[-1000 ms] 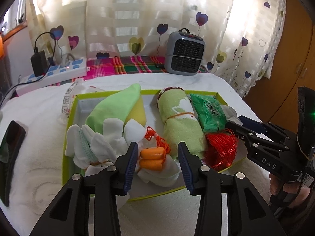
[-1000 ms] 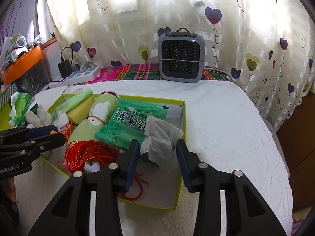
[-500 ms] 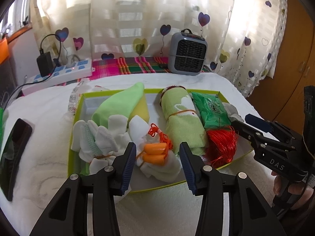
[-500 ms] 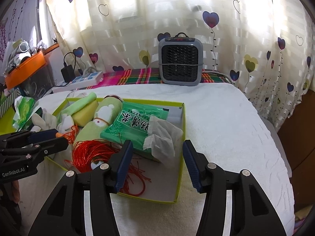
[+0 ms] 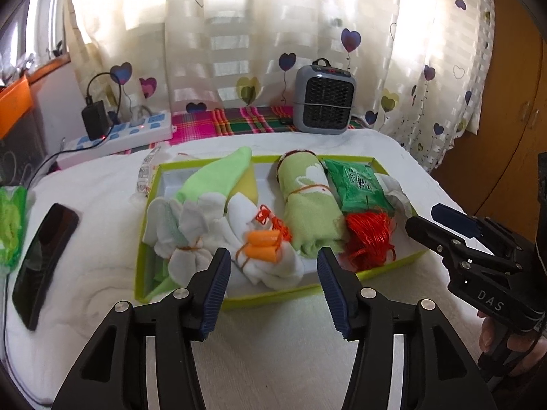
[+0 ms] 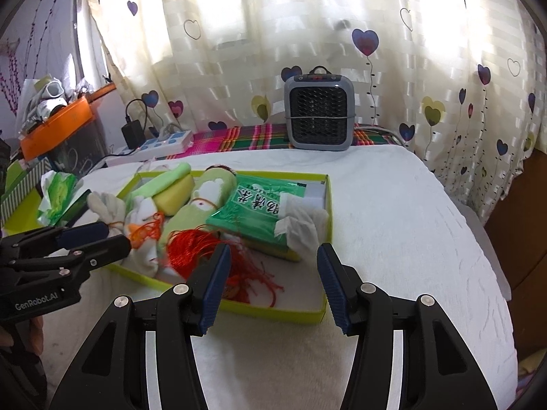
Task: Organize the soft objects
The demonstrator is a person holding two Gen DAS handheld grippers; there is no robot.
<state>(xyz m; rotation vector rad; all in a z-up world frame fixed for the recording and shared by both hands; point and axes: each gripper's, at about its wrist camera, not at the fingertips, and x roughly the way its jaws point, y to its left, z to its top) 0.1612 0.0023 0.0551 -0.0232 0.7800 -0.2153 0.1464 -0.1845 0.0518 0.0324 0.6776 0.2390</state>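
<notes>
looks pretty much wrapped up to me. the lime green box (image 5: 147,235) sits on the white towel-covered table (image 6: 410,222) and it's packed: a white sock bundle (image 5: 184,235) at the near left, a light green cloth (image 5: 215,177) lying over a yellow sponge (image 5: 249,188) behind it, orange earplugs (image 5: 263,244) on a red cord resting on more white cloth, a rolled green towel (image 5: 307,212) in the middle, a green packet (image 6: 253,208) with a crumpled tissue (image 6: 301,222) on its right end, and a red string bundle (image 5: 369,235) at the near right.

left gripper (image 5: 271,287) hangs just in front of the box's near wall, jaws spread wide, nothing in them. right gripper (image 6: 271,285) same deal, wide and empty, over the near right corner.

what's maybe left: a green wipes pack (image 6: 58,191) and a phone (image 5: 44,256) sit outside the box to the left. some red strands trail loose too, could use tucking in.
</notes>
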